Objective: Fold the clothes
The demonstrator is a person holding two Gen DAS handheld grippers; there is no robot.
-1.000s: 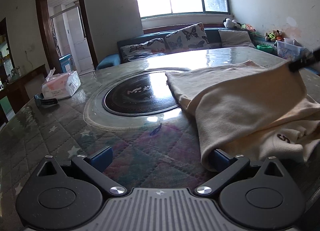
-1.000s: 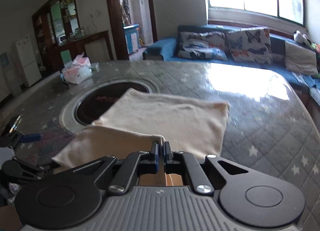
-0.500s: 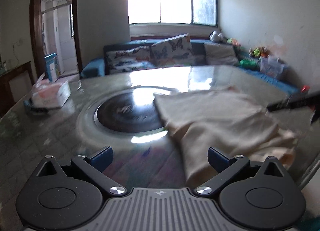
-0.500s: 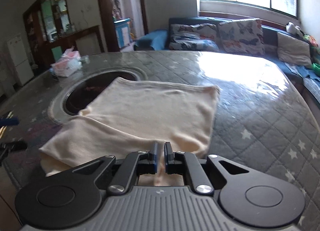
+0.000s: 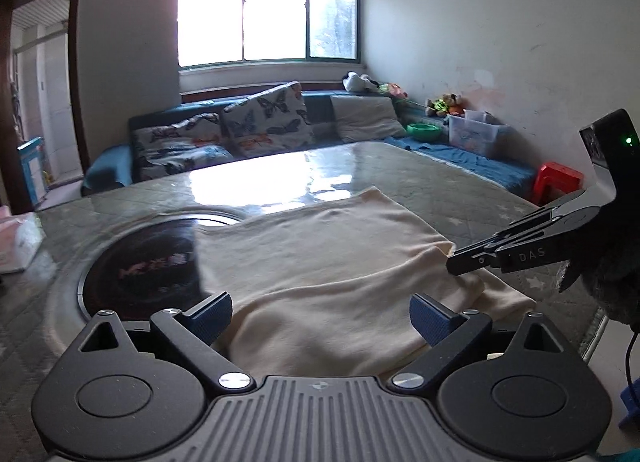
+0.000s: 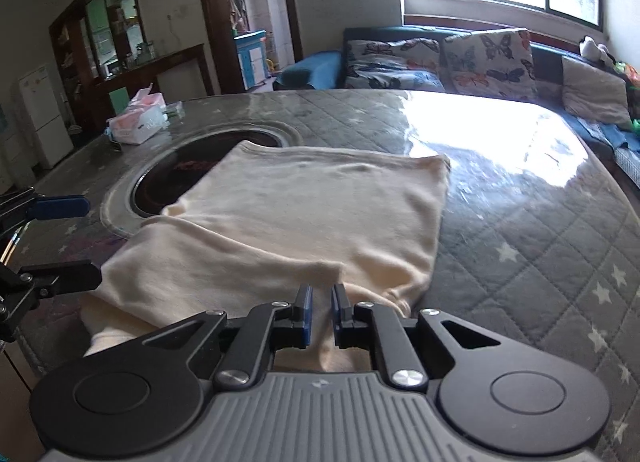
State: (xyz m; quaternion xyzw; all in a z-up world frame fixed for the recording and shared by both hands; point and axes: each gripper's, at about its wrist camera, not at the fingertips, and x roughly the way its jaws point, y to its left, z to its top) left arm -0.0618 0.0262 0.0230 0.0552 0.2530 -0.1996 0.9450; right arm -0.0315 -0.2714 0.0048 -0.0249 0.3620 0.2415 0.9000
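Note:
A cream garment [image 5: 328, 274] lies folded over on the quilted table, its far part flat and a thicker folded layer at the near edge; it also shows in the right wrist view [image 6: 304, 213]. My left gripper [image 5: 320, 312] is open and empty, held above the garment's near edge. My right gripper [image 6: 319, 300] has its jaws slightly parted just over the near fold, gripping nothing. It also shows in the left wrist view [image 5: 454, 264], touching the garment's right corner.
A round black hotplate [image 5: 140, 266] is set in the table [image 6: 540, 246], partly under the garment. A pink tissue pack [image 6: 138, 123] sits at the far left. A sofa with butterfly cushions [image 5: 264, 121] stands behind. A red stool [image 5: 558, 177] is on the right.
My right gripper has let go of the garment's fold and its jaws have parted. My left gripper has drawn back and risen; the folded layer now lies on the table.

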